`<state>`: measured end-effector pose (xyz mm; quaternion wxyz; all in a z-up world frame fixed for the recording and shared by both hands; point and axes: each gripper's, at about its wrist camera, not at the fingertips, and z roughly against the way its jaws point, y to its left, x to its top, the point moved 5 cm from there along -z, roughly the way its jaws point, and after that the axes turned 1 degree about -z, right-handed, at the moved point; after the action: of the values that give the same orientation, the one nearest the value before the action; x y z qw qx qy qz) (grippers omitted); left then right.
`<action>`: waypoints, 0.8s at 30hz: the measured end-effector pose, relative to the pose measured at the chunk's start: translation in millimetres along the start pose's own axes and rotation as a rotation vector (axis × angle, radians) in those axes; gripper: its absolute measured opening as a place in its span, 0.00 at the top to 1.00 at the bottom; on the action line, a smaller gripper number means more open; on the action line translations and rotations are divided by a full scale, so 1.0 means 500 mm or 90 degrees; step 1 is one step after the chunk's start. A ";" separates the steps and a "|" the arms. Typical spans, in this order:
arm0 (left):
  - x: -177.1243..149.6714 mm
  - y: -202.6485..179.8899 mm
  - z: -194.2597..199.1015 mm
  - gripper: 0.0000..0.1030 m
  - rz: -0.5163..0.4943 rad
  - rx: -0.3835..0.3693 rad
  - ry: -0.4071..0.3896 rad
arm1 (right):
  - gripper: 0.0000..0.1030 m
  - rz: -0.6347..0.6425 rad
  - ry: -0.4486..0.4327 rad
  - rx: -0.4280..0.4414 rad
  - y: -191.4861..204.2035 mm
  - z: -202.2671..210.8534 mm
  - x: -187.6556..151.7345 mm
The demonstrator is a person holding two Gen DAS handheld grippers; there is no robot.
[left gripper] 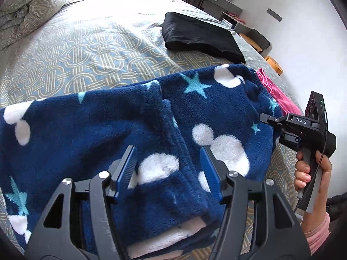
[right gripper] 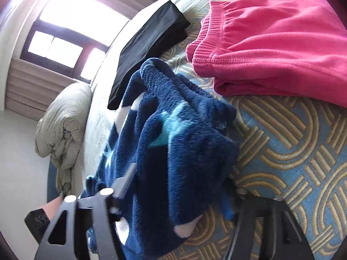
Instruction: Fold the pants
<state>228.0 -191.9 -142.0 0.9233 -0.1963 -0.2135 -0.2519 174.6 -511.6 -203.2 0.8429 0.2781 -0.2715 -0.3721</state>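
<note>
On the bed w/ its woven-loop patterned cover (left gripper: 86,49), seen from the left wrist cam, the navy fleece pants (left gripper: 121,130) lay spread across the near half, waistband end toward the right. Left gripper (left gripper: 171,173) sat spread wide, blue ribbed pads either side of a thick doubled fold of fleece, nothing pinched yet. Right gripper (left gripper: 269,118) reached in at the waistband edge, tips buried in pile; couldn't tell if it was clamped from this side. Folded black garment (left gripper: 199,36) lay further back, pink garment (left gripper: 277,93) just beyond the waistband, rolled duvet (left gripper: 30,6) far left.

From the right wrist cam, the fleece bulged up between the right gripper's fingers (right gripper: 128,179), a fat wad filling the gap, raised a bit off the cover; the other finger was blurred, so the grip looked likely but wasn't certain. Pink garment (right gripper: 271,49) had ribbed elastic & smooth knit, neatly folded.

Handling, as a guess: the pants were soft, plush, light-ish but bulky, floppy w/ no stiffness, so layers would slide & sag. Best hold = the thicker waistband seam or hem corners, pinching both layers together.
</note>
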 end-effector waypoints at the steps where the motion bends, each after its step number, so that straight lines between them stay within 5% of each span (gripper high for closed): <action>1: -0.005 0.013 0.002 0.40 0.009 -0.003 0.001 | 0.79 0.015 0.003 -0.002 0.005 0.000 -0.001; 9: -0.026 0.139 0.077 0.40 0.116 -0.020 -0.042 | 0.83 0.352 -0.135 -0.011 0.263 0.083 -0.083; 11: -0.035 0.173 0.103 0.33 0.140 -0.013 -0.056 | 0.83 0.461 -0.146 -0.009 0.348 0.085 -0.138; 15: -0.059 0.233 0.140 0.28 0.188 -0.019 -0.075 | 0.83 0.653 -0.103 0.005 0.470 0.031 -0.287; 19: -0.089 0.269 0.140 0.28 0.237 -0.064 -0.062 | 0.83 0.786 -0.025 -0.023 0.488 -0.057 -0.432; 24: -0.109 0.267 0.117 0.27 0.264 -0.118 -0.042 | 0.83 0.814 0.014 -0.070 0.452 -0.110 -0.478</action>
<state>241.2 -37.3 -154.5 0.9259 -0.3281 -0.1744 -0.0687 181.3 -182.5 -150.2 0.9141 0.0215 -0.3558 0.1933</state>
